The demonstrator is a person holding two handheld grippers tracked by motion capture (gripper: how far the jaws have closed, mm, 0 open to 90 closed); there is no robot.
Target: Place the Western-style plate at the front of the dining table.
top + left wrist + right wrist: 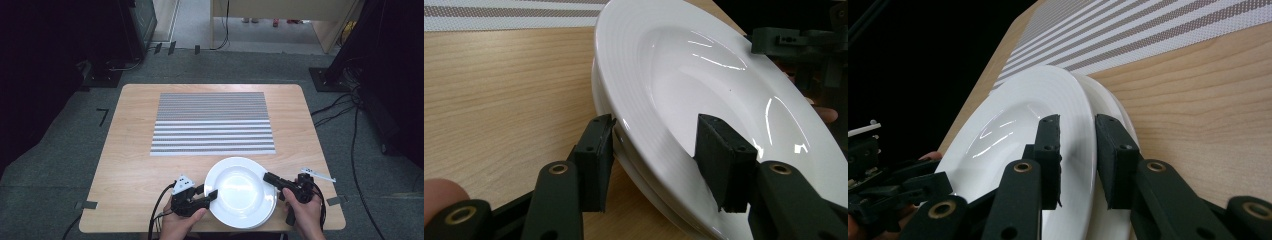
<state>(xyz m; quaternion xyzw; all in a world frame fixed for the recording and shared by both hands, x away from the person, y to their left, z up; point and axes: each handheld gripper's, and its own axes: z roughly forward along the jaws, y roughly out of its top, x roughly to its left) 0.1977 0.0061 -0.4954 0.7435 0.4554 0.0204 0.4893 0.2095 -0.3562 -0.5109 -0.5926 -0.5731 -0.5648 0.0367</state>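
We are working on a stack of two white plates at the near edge of the wooden counter [130, 165], just in front of the striped placemat [212, 122], and as far as we can judge the job is barely begun: the top plate [240, 187] lies on the lower plate [1110, 107], whose rim peeks out beneath it, and the mat carries nothing. Our right gripper [272, 178] has come in from the right side, and in the right gripper view its fingers [1050, 150] straddle the top plate's rim, one above on the inner face and one below between the two plates; they look pinched on that rim, though we cannot be sure how firmly. Our left gripper [212, 195] is at the opposite rim, and the left gripper view shows its fingers [724, 160] spread, one resting over the plate's inner face and the other outside the rim with a clear gap, so it pinches nothing yet. So what is done, we reckon, is the approach on both sides and the hold on the right. What is left is to close the left fingers on the rim, lift the top plate free of the one below it, carry it forward and set it on the mat, presumably with the second plate to follow.
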